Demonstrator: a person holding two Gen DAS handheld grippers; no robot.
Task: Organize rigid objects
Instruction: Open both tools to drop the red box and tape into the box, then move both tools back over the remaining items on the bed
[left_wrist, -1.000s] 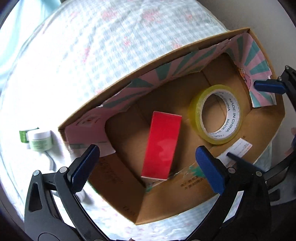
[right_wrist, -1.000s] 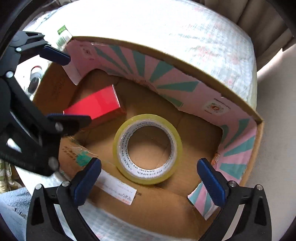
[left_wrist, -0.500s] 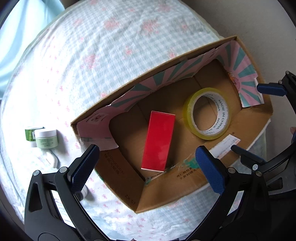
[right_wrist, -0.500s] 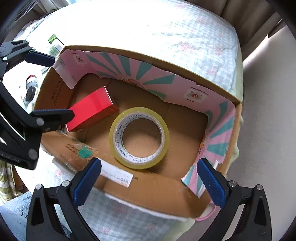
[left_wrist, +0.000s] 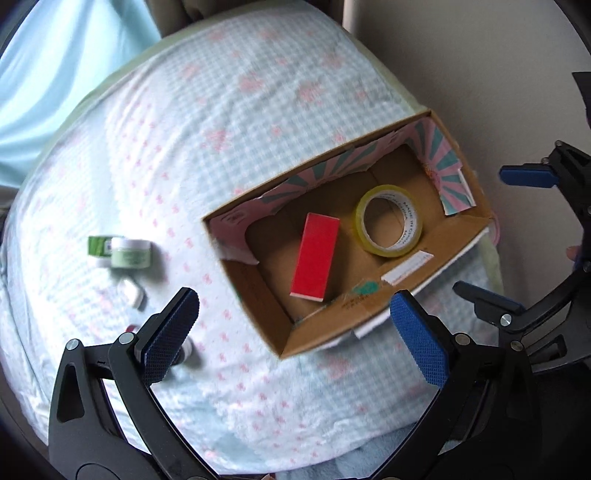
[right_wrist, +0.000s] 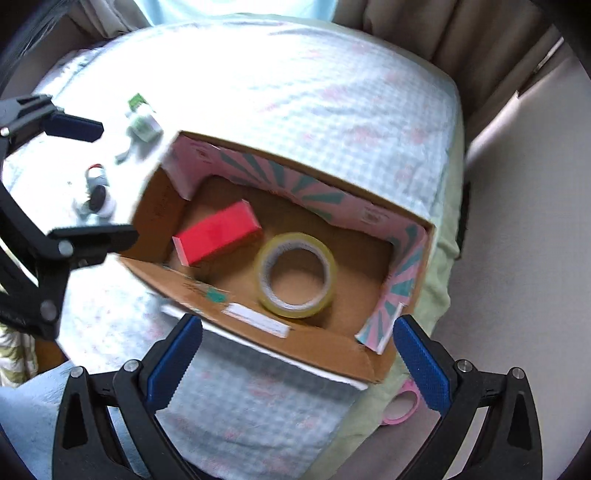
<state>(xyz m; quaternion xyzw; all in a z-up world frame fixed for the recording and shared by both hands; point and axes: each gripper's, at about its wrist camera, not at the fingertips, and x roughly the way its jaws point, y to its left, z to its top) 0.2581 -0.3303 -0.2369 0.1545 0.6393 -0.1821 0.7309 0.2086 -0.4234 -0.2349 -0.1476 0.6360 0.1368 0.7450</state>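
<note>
An open cardboard box (left_wrist: 325, 334) (right_wrist: 325, 350) with pink and teal inner flaps lies on a checked bedspread. Inside lie a red rectangular box (left_wrist: 314, 258) (right_wrist: 218, 230) and a yellow tape roll (left_wrist: 388, 221) (right_wrist: 295, 275). My left gripper (left_wrist: 295, 332) hangs open above the box's near-left corner, holding nothing. My right gripper (right_wrist: 295, 354) is open above the box's near wall, also holding nothing. Left of the box sit a green cream jar (left_wrist: 131, 253) (right_wrist: 144, 123), a small white piece (left_wrist: 131, 291) and a small round item (right_wrist: 98, 194).
The bedspread (left_wrist: 221, 110) covers a rounded mattress with a pale floor (right_wrist: 517, 258) to the right. A pink ring-shaped item (right_wrist: 400, 408) lies at the bed's edge below the box corner. Curtains (right_wrist: 406, 22) hang behind. The right gripper (left_wrist: 524, 236) shows at the left view's right edge.
Both grippers have pulled back and up from the box, so the box looks smaller and more bedspread and the small items to its left show.
</note>
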